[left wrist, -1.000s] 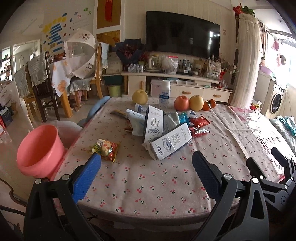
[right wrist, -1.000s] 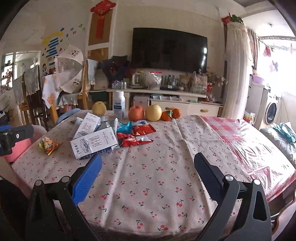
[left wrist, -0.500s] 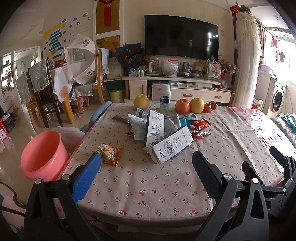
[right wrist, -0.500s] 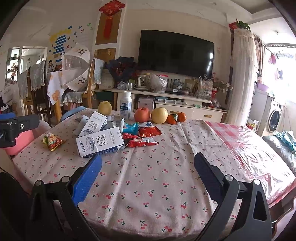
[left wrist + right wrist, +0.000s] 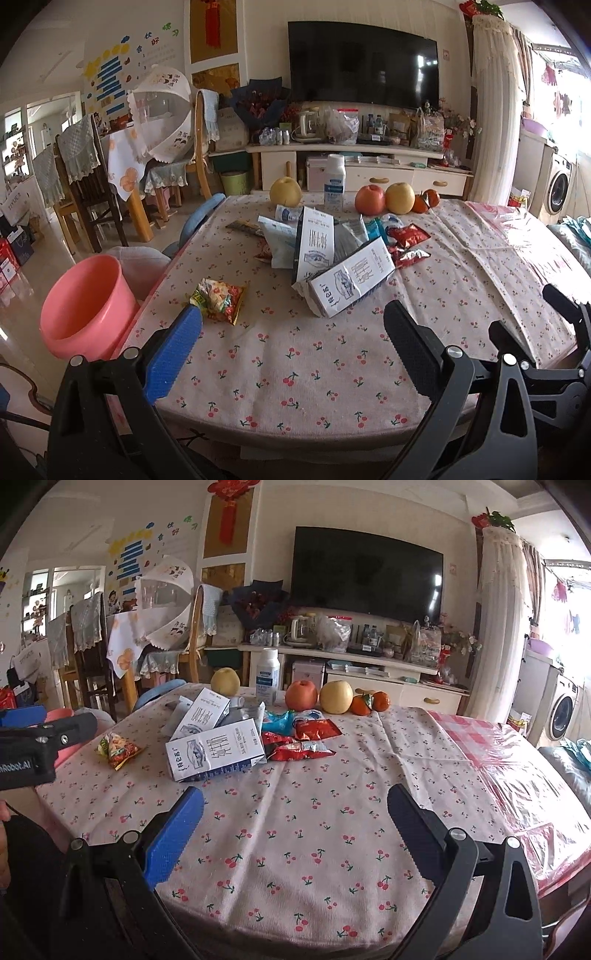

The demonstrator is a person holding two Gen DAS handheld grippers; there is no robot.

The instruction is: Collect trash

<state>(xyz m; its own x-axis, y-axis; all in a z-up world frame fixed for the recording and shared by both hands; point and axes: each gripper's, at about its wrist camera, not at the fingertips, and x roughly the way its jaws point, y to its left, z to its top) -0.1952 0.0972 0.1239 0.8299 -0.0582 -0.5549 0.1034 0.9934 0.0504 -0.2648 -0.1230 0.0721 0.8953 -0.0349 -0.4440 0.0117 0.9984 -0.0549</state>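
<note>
Both grippers pulled back from table; left gripper (image 5: 291,325), right gripper (image 5: 295,808) fingers spread, empty; "Robot.AI" on left.

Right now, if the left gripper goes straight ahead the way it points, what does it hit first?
Probably the white milk carton lying on its side; the open left gripper aims roughly at it over bare tablecloth. The snack packet sits just left of that line. Depth is uncertain.

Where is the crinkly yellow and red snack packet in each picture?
Left wrist view: the yellow and red snack packet lies left of centre on the cherry-print tablecloth.
Right wrist view: the packet lies far left.
Shared landmark: the white and blue milk carton lies to its right.
</note>
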